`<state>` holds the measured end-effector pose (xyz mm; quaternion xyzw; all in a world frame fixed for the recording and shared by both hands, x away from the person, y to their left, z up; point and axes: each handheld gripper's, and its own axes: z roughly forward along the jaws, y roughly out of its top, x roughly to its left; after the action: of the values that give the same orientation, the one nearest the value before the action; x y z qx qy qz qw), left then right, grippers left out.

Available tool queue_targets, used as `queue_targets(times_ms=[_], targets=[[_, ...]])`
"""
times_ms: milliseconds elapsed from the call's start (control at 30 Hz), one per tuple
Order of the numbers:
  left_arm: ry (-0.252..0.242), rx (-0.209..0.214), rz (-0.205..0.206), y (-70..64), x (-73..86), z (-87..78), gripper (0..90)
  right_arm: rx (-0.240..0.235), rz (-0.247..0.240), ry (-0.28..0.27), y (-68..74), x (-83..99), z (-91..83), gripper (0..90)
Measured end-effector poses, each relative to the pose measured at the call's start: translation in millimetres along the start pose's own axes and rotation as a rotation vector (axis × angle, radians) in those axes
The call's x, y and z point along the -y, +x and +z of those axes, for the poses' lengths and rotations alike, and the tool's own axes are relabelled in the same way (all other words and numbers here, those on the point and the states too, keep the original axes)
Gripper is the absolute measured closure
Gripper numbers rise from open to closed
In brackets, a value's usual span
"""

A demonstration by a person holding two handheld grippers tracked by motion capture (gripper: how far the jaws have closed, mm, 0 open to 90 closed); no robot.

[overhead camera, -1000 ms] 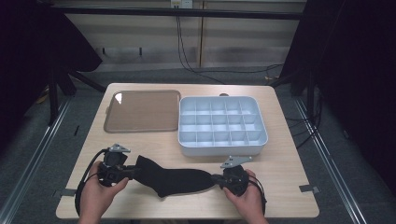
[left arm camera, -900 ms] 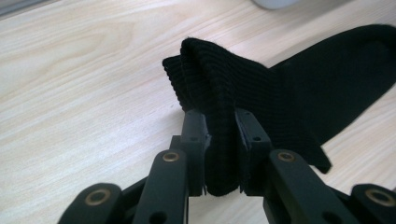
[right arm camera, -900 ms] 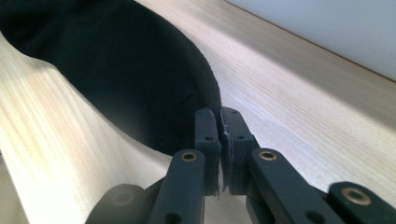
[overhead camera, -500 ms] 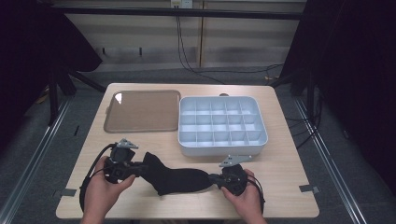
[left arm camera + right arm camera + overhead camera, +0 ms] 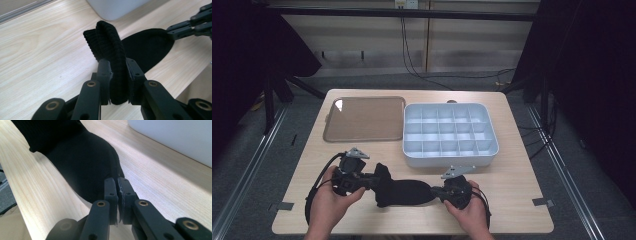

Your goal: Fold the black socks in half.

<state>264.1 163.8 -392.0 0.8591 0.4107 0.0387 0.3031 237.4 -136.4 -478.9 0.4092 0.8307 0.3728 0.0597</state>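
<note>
A: Black sock (image 5: pixel 404 192) flat on worktop (image 5: pixel 512 200), near front edge, between both grippers. Toe end pinched by right gripper (image 5: pixel 443 192), fingers clamped nearly shut on a thin bit of fabric, seen up close in the right gripper view (image 5: pixel 117 185).

B: Left side?

A: Left gripper (image 5: pixel 371 181) closed on ribbed cuff (image 5: pixel 110 47), thick fold squeezed between fingers (image 5: pixel 103 75). Cuff end lifted and bunched, tilted up off the wood.

B: Change against a second ago?

A: Moved inward. Sock then stretched long and fairly flat, left gripper farther out toward the left edge. Now left gripper closer to the middle, cuff doubled up, sock shorter overall. Right gripper about the same spot.

B: Meaning?

A: Looks like a fold in progress, cuff being carried toward toe. Probably early to middle of the fold, not yet laid over.

B: Rest of the scene?

A: White compartment tray (image 5: pixel 492 150) just behind sock, no contact visible. Brown flat tray (image 5: pixel 364 119) at back left, well apart. Nothing visible in either.
</note>
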Motion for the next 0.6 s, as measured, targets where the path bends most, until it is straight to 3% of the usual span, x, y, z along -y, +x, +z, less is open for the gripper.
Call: queue_targets(times_ms=[600], targets=[[0.043,0.046,0.054,-26.5,-10.9,26.0,75.8,-0.017,-0.004,0.014,5.0,-1.9,7.4,87.0]])
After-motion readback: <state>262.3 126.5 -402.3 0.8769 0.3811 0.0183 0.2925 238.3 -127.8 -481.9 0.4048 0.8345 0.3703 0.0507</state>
